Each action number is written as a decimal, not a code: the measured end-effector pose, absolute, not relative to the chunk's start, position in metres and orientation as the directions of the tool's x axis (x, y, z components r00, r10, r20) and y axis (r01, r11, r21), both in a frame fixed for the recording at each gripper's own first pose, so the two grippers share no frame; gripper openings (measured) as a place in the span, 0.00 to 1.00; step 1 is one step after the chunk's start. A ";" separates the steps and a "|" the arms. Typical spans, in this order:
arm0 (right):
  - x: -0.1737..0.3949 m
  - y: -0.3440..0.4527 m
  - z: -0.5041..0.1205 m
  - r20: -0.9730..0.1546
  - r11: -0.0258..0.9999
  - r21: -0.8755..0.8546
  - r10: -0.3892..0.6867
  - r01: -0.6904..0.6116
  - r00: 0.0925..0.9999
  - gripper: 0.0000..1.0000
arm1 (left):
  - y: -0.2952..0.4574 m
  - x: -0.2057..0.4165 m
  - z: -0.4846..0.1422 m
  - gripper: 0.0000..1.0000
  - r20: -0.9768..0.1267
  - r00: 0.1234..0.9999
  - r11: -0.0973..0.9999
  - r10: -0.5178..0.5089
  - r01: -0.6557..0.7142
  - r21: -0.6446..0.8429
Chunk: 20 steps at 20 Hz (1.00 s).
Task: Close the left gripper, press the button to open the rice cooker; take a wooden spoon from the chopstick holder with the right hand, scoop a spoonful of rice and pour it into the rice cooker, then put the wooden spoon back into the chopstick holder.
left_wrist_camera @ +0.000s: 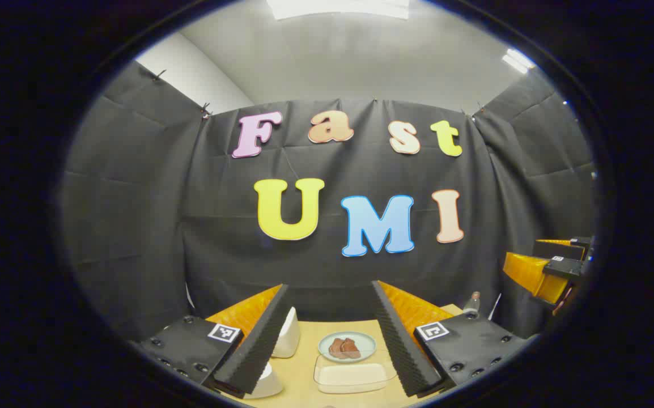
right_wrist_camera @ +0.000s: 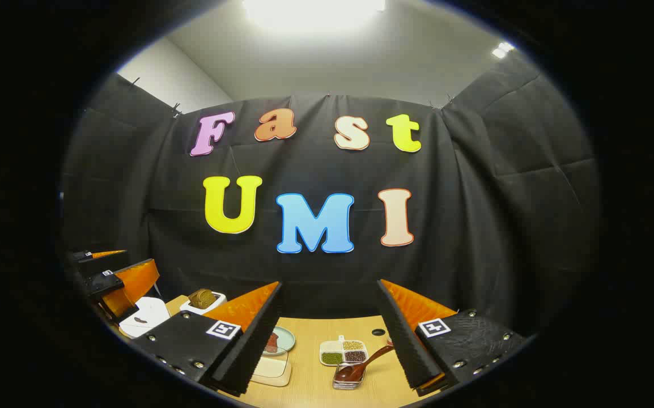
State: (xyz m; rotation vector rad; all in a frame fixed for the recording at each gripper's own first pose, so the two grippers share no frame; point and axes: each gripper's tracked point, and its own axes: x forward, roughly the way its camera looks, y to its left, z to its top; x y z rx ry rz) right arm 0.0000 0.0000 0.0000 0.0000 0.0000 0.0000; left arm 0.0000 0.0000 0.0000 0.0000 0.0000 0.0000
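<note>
Black cloth walls close the booth on three sides; a pale wooden table sits low at 6 o'clock in both views.

Left gripper: jaws wide apart, holding nothing, raised above the table. Task wants it closed before the button press, which is not yet done. A white rounded appliance body, which I take to be the rice cooker, lies just behind my left finger at 7 o'clock. Button not visible.

Right gripper: jaws wide, empty. A brown wooden spoon rests in a small clear square dish at 6 o'clock, beside a white divided tray of grains. Chopstick holder: cannot identify it.

Risks, as I judge them:
- pressing with jaws open, a finger slips off the button;
- blind approach, cooker half hidden;
- spoon grabbed at the bowl end spills rice.
</note>
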 end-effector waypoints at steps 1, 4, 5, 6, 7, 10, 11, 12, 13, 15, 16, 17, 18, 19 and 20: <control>0.001 -0.001 0.001 0.001 1.000 -0.005 -0.001 0.001 1.000 0.98 | 0.001 0.002 0.001 0.99 0.000 1.000 1.000 0.005 -0.005 -0.003; 0.004 -0.003 0.002 0.005 1.000 -0.001 -0.002 0.002 1.000 0.98 | 0.001 0.004 0.003 0.95 0.009 1.000 1.000 0.003 -0.002 -0.016; 0.006 -0.003 0.002 0.004 1.000 0.000 -0.003 0.003 1.000 0.98 | 0.002 0.004 0.008 0.99 0.018 1.000 1.000 0.007 -0.007 -0.001; 0.006 -0.003 0.001 0.003 1.000 -0.001 -0.004 0.004 1.000 0.98 | 0.003 0.004 0.008 0.99 0.027 1.000 1.000 0.009 -0.009 0.018; 0.007 -0.003 0.001 0.001 1.000 -0.002 -0.003 0.003 1.000 0.98 | 0.001 0.005 0.010 0.99 0.031 1.000 0.999 0.004 -0.005 0.033; 0.009 -0.004 0.002 0.005 1.000 0.000 -0.008 0.008 1.000 0.98 | -0.006 0.004 0.012 0.95 0.042 0.999 0.999 -0.021 0.019 0.038; 0.010 -0.005 0.003 0.009 1.000 -0.001 -0.015 0.015 1.000 0.98 | -0.008 0.004 0.012 0.95 0.045 0.999 0.999 -0.030 0.029 0.025; 0.008 -0.005 0.005 0.013 1.000 -0.001 -0.016 0.016 1.000 0.98 | -0.009 0.004 0.012 0.95 0.046 0.998 0.999 -0.037 0.036 0.011; 0.009 -0.005 0.005 0.015 1.000 -0.001 -0.017 0.017 1.000 0.98 | -0.010 0.005 0.013 0.95 0.047 0.998 0.999 -0.048 0.048 -0.008; 0.010 -0.006 0.005 0.017 1.000 -0.006 -0.019 0.019 1.000 0.98 | -0.010 0.005 0.011 0.97 0.048 0.997 0.997 -0.063 0.065 -0.049; 0.009 -0.006 0.005 0.018 1.000 -0.008 -0.017 0.017 1.000 0.98 | -0.005 0.005 0.009 0.96 0.044 0.997 0.996 -0.060 0.062 -0.063; 0.009 -0.006 0.005 0.018 1.000 -0.011 -0.015 0.015 1.000 0.98 | 0.000 0.006 0.007 0.96 0.040 0.998 0.996 -0.053 0.056 -0.069; 0.009 -0.005 0.004 0.017 1.000 -0.014 -0.013 0.014 1.000 0.98 | 0.003 0.008 0.005 0.96 0.036 0.998 0.997 -0.044 0.046 -0.064; 0.010 -0.005 0.004 0.016 1.000 -0.016 -0.012 0.012 1.000 0.98 | 0.007 0.010 0.004 0.96 0.031 0.999 0.998 -0.038 0.040 -0.053; 0.011 -0.004 0.002 0.014 1.000 -0.016 -0.009 0.009 1.000 0.98 | 0.008 0.011 0.001 0.96 0.028 0.999 0.998 -0.036 0.037 -0.042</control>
